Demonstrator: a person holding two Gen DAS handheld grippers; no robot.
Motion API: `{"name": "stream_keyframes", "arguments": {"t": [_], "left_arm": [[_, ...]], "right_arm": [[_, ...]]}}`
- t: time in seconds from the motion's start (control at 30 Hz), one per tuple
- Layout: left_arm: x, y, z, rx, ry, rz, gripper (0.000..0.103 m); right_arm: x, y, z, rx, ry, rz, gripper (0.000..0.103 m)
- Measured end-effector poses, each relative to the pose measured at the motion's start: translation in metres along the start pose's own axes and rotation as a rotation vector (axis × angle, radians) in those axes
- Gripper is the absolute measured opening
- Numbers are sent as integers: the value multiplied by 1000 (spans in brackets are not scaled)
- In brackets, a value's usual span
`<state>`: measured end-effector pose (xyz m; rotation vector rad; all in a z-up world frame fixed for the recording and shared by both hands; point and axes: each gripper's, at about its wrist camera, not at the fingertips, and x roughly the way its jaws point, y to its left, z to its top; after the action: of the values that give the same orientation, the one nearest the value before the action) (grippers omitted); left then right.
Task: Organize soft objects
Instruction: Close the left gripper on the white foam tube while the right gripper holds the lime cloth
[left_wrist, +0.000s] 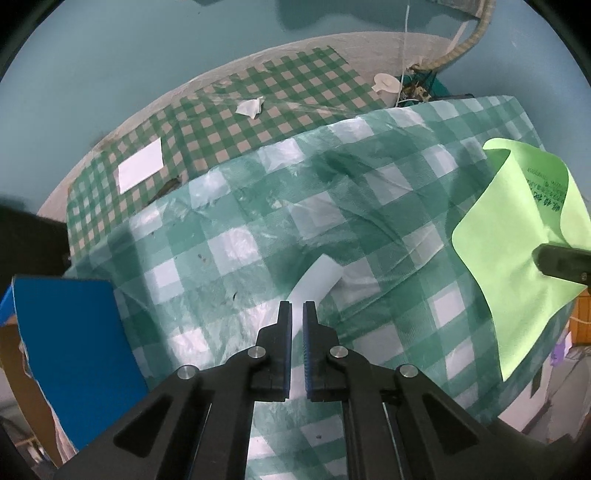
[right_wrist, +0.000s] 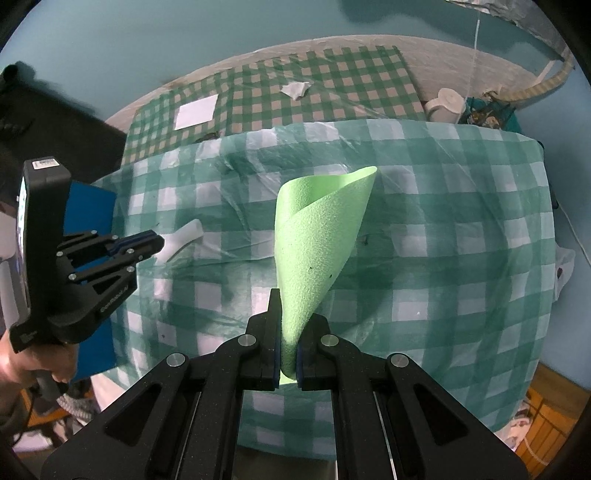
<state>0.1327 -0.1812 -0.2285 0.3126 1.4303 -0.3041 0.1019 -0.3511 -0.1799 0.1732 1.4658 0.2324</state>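
My right gripper (right_wrist: 287, 325) is shut on a light green foam sheet (right_wrist: 317, 236), which curls up from its jaws above the table. The sheet also shows at the right of the left wrist view (left_wrist: 517, 236), pinched by the right gripper's fingertips (left_wrist: 554, 262). My left gripper (left_wrist: 297, 314) is shut on a white foam strip (left_wrist: 317, 282), which lies on the green-and-white checked plastic tablecloth (left_wrist: 258, 206). In the right wrist view the left gripper (right_wrist: 157, 242) is at the left, holding the strip (right_wrist: 181, 238) by one end.
A blue box (left_wrist: 74, 339) stands at the table's left edge. Behind the table is a bed with a checked cloth (left_wrist: 258, 110), a white paper (left_wrist: 140, 170) and a crumpled tissue (left_wrist: 251, 107). A white kettle (right_wrist: 445, 105) stands at the back right.
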Motion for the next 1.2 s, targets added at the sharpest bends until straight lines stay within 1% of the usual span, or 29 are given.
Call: {"name": "stream_keyframes", "arguments": {"t": [0.13,0.2,0.3,0.37,0.47,0.57,0.63,0.7,0.73,0.83,1.0,1.07,1.2], "left_arm": [[-6,10,-8,-42,1,-28,5],[-13,15,-12,-73,-6,-54,5],[-19,19,-17,-93,-18,-52,5],[-20,20,-17,-93,-18,-64,6],[-14,21,-15,-66,2,-66,11],[-5,20,-12,-26,17,-58,21],[0,21,-10,-16,21,-60,35],[3,22,-8,-3,21,-63,44],[4,22,-7,5,12,-63,47],[5,19,-3,45,-8,-61,47],[16,10,0,114,19,-53,47],[22,8,2,124,33,-40,47],[30,8,6,115,53,-41,47]], "right_arm": [[-4,6,-2,-17,-3,7,5],[-5,8,-3,-25,-3,7,5],[-5,11,-4,-27,-3,11,5],[-6,13,-5,-29,-4,12,5],[-7,14,-7,-33,-3,13,5],[-9,13,-10,-31,-3,13,5],[-9,12,-13,-26,-5,15,5],[-9,10,-16,-20,-6,16,5],[-9,10,-17,-17,-7,17,5],[-9,10,-22,-9,-8,20,5],[-8,11,-25,0,-5,27,5],[-7,12,-26,-1,-1,27,5],[-8,14,-24,-1,-2,31,5]]}}
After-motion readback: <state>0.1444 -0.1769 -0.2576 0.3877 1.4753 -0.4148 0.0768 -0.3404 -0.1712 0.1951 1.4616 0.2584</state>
